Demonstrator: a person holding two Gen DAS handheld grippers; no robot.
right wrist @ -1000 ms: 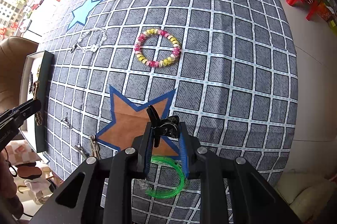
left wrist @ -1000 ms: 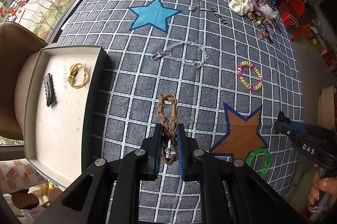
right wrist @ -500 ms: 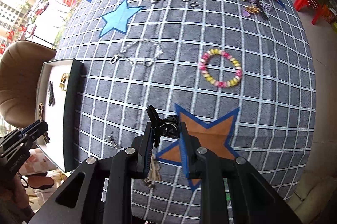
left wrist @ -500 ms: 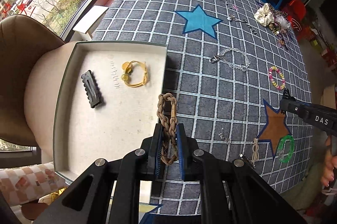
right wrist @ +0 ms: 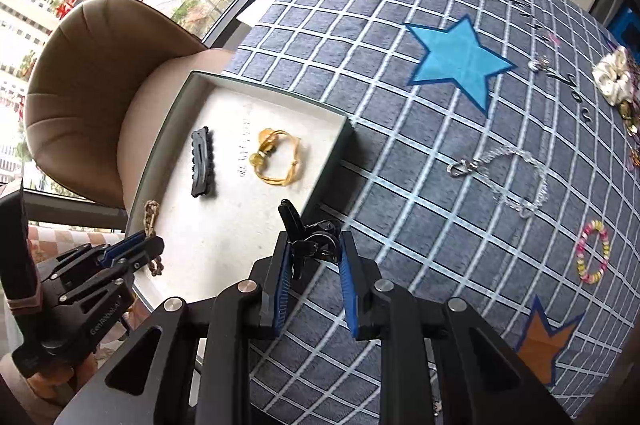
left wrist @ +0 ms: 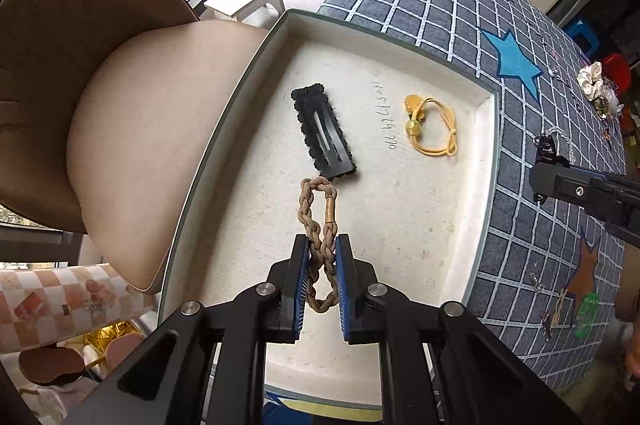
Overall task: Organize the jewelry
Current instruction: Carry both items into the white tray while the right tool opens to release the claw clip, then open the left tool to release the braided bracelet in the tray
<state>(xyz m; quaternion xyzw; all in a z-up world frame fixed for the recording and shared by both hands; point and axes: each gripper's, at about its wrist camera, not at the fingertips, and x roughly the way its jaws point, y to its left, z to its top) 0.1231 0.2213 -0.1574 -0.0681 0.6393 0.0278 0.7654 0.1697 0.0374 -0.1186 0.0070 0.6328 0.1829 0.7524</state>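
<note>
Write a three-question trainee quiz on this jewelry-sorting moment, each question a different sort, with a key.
1. True or false: the left gripper is shut on the braided bracelet.
2. Which lies inside the white tray? A) beaded bracelet B) black hair clip C) crystal chain
3. Fill in: the right gripper holds a small ____ clip.

Key: 1 true; 2 B; 3 black.
</note>
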